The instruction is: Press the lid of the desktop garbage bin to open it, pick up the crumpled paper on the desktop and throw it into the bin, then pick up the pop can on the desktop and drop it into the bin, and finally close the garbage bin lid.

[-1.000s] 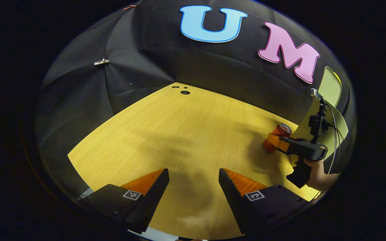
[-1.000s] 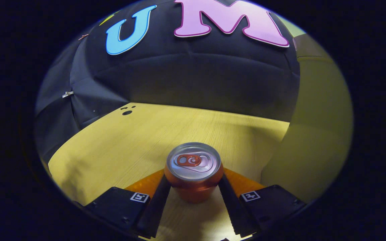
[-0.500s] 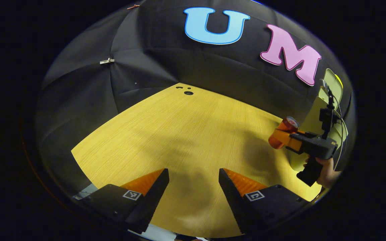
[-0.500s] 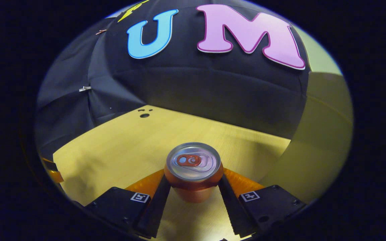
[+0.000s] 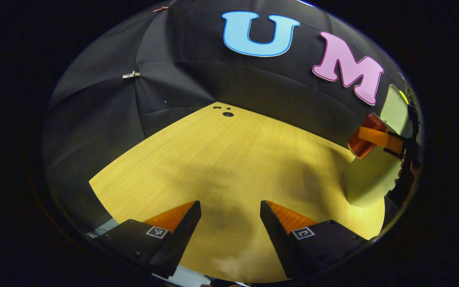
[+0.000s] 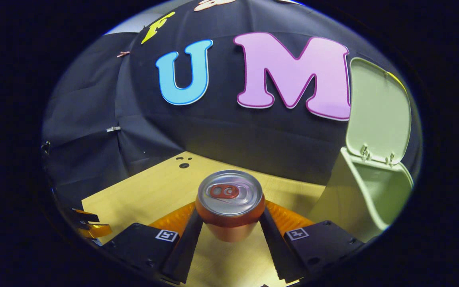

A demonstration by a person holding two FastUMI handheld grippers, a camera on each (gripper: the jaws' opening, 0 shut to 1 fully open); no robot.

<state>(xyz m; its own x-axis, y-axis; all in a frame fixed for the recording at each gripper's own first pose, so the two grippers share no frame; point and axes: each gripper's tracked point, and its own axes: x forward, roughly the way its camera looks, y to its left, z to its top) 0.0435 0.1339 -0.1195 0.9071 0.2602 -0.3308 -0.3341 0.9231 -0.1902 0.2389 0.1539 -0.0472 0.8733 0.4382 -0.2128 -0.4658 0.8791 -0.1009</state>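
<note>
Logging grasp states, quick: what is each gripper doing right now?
Left gripper: open, holding nothing, above the table.
Right gripper: shut on the can, lifted beside the open bin.

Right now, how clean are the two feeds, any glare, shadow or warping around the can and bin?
Right gripper view: sharp, soft glare on the pop can top; fisheye bends the bin and its raised lid. Left gripper view: broad soft shadows across the desktop; can, right tool and bin squeezed and warped at the right rim.
</note>
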